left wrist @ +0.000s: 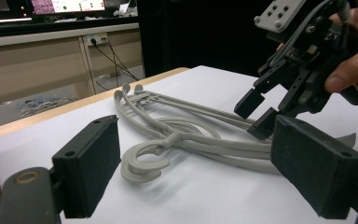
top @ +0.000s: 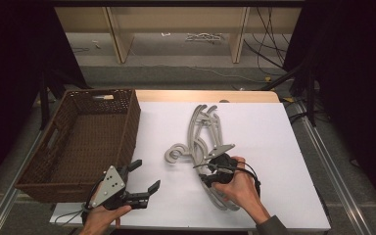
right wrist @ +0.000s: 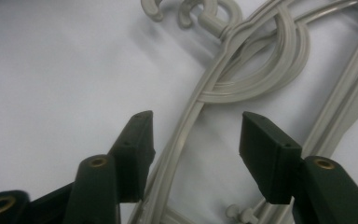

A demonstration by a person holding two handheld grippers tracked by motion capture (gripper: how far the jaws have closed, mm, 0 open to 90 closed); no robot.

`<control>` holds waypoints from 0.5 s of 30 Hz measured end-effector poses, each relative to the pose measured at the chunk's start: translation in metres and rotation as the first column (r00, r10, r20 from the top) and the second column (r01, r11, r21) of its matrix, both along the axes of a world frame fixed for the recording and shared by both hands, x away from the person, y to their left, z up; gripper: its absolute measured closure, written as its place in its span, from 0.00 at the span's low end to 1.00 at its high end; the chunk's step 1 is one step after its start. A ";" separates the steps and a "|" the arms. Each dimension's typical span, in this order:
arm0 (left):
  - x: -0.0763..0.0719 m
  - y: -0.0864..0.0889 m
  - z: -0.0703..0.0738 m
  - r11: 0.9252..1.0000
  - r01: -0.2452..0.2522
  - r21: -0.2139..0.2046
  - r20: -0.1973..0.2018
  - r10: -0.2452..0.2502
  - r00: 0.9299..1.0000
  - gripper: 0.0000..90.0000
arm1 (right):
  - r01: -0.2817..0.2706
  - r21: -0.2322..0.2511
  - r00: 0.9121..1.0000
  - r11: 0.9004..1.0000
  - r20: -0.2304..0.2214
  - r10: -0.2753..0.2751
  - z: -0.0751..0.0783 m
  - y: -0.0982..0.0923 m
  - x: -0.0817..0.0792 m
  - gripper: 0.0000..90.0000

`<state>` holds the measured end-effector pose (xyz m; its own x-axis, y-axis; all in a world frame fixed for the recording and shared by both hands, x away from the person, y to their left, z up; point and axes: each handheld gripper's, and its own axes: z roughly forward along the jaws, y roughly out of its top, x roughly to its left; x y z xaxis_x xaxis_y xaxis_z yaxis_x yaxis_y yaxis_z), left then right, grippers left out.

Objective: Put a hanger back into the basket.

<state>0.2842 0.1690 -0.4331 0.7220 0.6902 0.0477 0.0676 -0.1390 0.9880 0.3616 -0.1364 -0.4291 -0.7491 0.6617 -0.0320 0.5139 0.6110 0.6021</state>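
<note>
Two grippers worked over a white table [top: 274,196], each held in one of the person's hands. Nearest the person, at the front edge in the high view, the left gripper [top: 144,177] hovered just beside the front right corner of a brown wicker basket [top: 81,134], its jaws spread wide with nothing between them. In the left gripper view those two black pads stood far apart at the bottom, framing the grey hangers [left wrist: 186,140] lying on the white surface beyond.

A little farther in and to the right, the right hand [top: 237,188] held the right gripper [top: 214,169] down over the stack of grey plastic hangers [top: 203,147]. Its jaws were apart, straddling one arm of the hangers [right wrist: 242,79]; the right gripper view showed the left jaw just beside the thin grey bars and the right jaw clear of them, not clamped. From the left gripper view the right gripper [left wrist: 261,114] hung tilted just above the hangers, jaws parted.

The hangers lay tangled in the middle of the table, their hooks curled toward the basket and their arms reaching toward the far edge. The basket sat along the left side, partly off the white sheet. Beyond the table, pale wooden furniture [top: 176,24] and loose cables lay on a grey floor.
</note>
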 end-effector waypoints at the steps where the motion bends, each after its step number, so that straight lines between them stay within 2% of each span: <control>1: 0.000 0.000 0.000 1.000 -0.001 0.001 0.002 0.001 1.000 0.17 | 0.001 -0.003 1.000 1.000 -0.016 -0.001 -0.001 0.001 0.002 0.54; 2: 0.000 0.000 0.000 1.000 -0.001 0.003 0.003 0.001 1.000 0.17 | -0.002 -0.011 0.998 1.000 -0.061 0.001 -0.002 0.001 0.004 0.57; 3: 0.001 0.000 0.000 1.000 0.005 -0.008 0.008 -0.005 1.000 0.17 | -0.002 -0.011 0.998 1.000 -0.061 0.001 -0.002 0.001 0.004 0.57; 9: 0.001 0.000 0.000 1.000 0.002 -0.003 0.009 -0.002 1.000 0.17 | -0.018 -0.023 0.995 1.000 -0.101 0.015 -0.007 0.008 0.013 0.62; 10: 0.001 0.000 0.001 1.000 0.002 0.000 0.009 -0.002 1.000 0.17 | -0.008 -0.037 0.992 0.999 -0.125 0.003 -0.008 0.011 0.014 0.63; 11: 0.000 0.000 0.001 1.000 0.000 0.002 0.003 0.000 1.000 0.17 | -0.008 -0.037 0.992 0.999 -0.125 0.003 -0.008 0.011 0.014 0.63; 12: 0.001 0.000 0.000 1.000 0.007 -0.007 0.010 -0.007 1.000 0.17 | -0.024 -0.043 0.989 0.999 -0.147 0.017 -0.010 0.013 0.016 0.63; 15: 0.000 0.000 0.000 1.000 -0.001 0.002 0.003 0.001 1.000 0.17 | -0.029 -0.053 0.987 0.998 -0.159 0.020 -0.013 0.014 0.019 0.65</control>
